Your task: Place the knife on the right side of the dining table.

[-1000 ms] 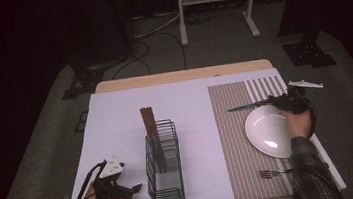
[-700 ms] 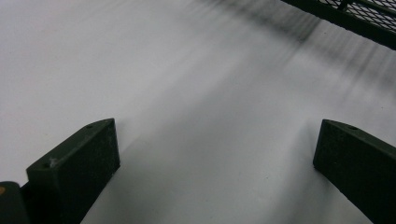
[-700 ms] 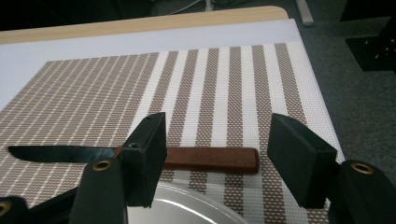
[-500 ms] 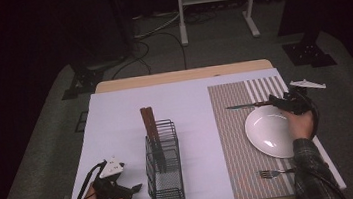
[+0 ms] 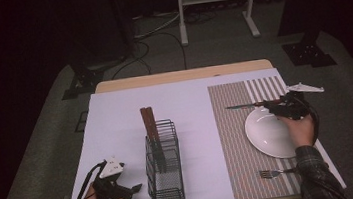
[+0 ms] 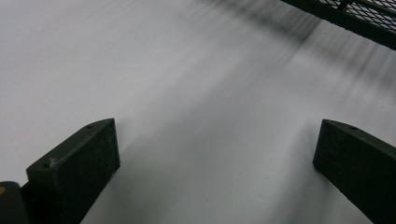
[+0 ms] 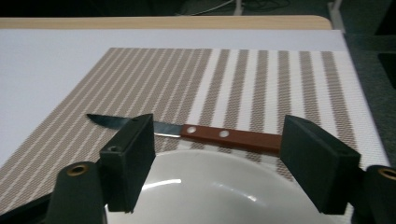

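Right hand-held gripper (image 7: 219, 163) spread over plate (image 7: 224, 191); knife (image 7: 224, 135) just beyond. Lower, centre on handle, then close.

Right claw (image 5: 286, 105) nearer the knife (image 5: 250, 105).

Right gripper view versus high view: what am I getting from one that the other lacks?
Right gripper view alone: the knife's two handle rivets, and the right gripper's open jaws standing apart on either side of the handle, nothing gripped. High view alone: the wire rack with brown sticks, the fork on the mat's near edge, the left gripper beside the rack. Shared: knife, white plate, striped placemat.
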A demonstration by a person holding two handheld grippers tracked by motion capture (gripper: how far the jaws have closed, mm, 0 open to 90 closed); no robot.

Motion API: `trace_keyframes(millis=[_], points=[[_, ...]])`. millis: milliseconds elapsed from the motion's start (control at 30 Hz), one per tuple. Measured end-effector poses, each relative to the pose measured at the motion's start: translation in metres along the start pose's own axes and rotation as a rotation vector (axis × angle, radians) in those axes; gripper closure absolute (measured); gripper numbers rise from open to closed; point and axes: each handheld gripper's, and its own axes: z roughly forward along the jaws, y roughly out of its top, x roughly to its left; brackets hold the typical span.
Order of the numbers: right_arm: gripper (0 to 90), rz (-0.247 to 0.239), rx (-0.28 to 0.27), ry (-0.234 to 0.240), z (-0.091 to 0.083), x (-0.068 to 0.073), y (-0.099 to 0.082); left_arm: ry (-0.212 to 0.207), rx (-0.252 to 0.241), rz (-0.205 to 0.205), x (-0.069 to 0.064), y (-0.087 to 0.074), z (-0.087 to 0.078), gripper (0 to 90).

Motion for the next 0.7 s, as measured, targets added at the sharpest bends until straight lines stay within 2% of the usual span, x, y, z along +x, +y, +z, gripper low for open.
trace_keyframes(millis=[233,267,367,467,500,700], points=[[16.7,-0.033,-0.003,0.051,-0.009,0.014,-0.003,-0.001,0.003,0.0,0.0,0.0,0.0,0.0],[15.5,-0.045,0.001,0.069,-0.012,0.02,-0.004,-0.001,0.003,0.0,0.0,0.0,0.0,0.0],[12.9,-0.075,0.007,0.085,-0.016,0.03,-0.007,-0.001,0.003,0.0,0.0,0.0,0.0,0.0],[12.8,-0.094,0.01,0.102,-0.019,0.036,-0.009,-0.001,0.003,0.0,0.0,0.0,0.0,0.0],[12.6,-0.111,0.013,0.122,-0.022,0.044,-0.012,-0.001,0.003,0.0,0.0,0.0,0.0,0.0],[11.8,-0.15,0.017,0.174,-0.028,0.062,-0.018,-0.001,0.003,0.0,0.0,0.0,0.0,0.0]])
